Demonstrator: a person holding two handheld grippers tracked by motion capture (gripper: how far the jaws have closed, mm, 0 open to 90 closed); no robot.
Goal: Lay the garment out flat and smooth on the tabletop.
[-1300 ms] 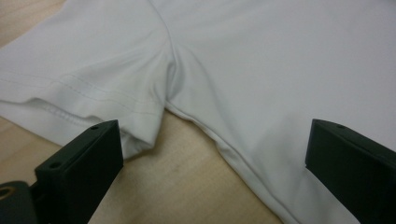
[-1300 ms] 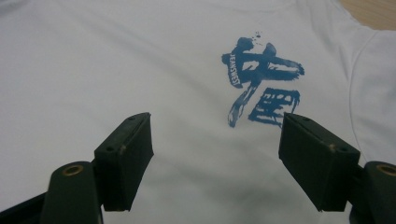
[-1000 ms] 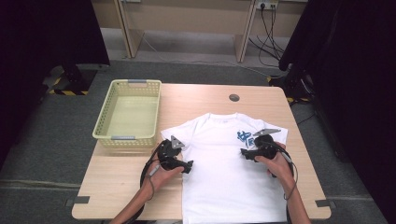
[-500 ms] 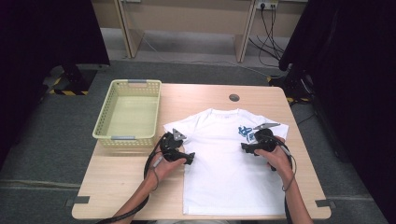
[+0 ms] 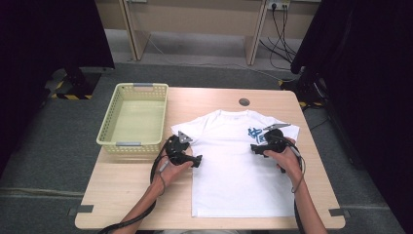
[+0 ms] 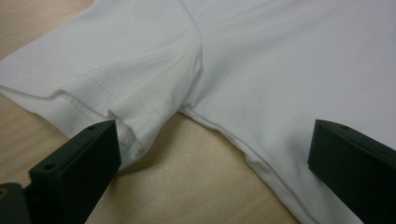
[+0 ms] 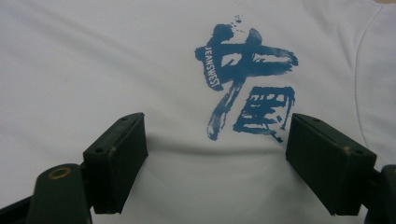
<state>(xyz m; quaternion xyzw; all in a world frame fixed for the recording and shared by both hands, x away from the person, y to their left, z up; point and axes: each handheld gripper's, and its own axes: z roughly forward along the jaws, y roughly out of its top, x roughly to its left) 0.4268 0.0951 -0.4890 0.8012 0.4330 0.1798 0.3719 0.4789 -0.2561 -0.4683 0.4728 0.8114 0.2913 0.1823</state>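
**— Start at the left of the frame. What's there?**

— Upper left of centre in the high view sits the pale yellow plastic basket [image 5: 132, 121], empty, on the wooden table [image 5: 122, 195]. I'd guess it's parked there as the drop-off, close enough to reach without crossing the cloth.

**— And your left tool?**

— My left gripper [image 5: 187, 157] is just right of the basket's lower corner, at the edge of the white T-shirt [image 5: 234, 180]. In the left gripper view the jaws stand wide apart with nothing between them. The left jaw sits right beside the sleeve hem [image 6: 93, 91]; whether it touches, I can't tell. Bare table shows in the gap under the armpit seam [image 6: 198, 100]. I read that as lining up on the sleeve, where the cloth is loose enough to lift.

**— The shirt itself?**

— Flat, front up, centre of the frame, collar toward the far edge, hem near me. Spread like that, it's ready for folding, I'd say.

**— Right side now.**

— My right gripper [image 5: 261, 147] hovers over the chest, right of centre. Its own view shows the jaws spread wide, gripping nothing, bracketing the lower part of the blue brush-lettering print [image 7: 250, 81]. No fabric pinched yet.
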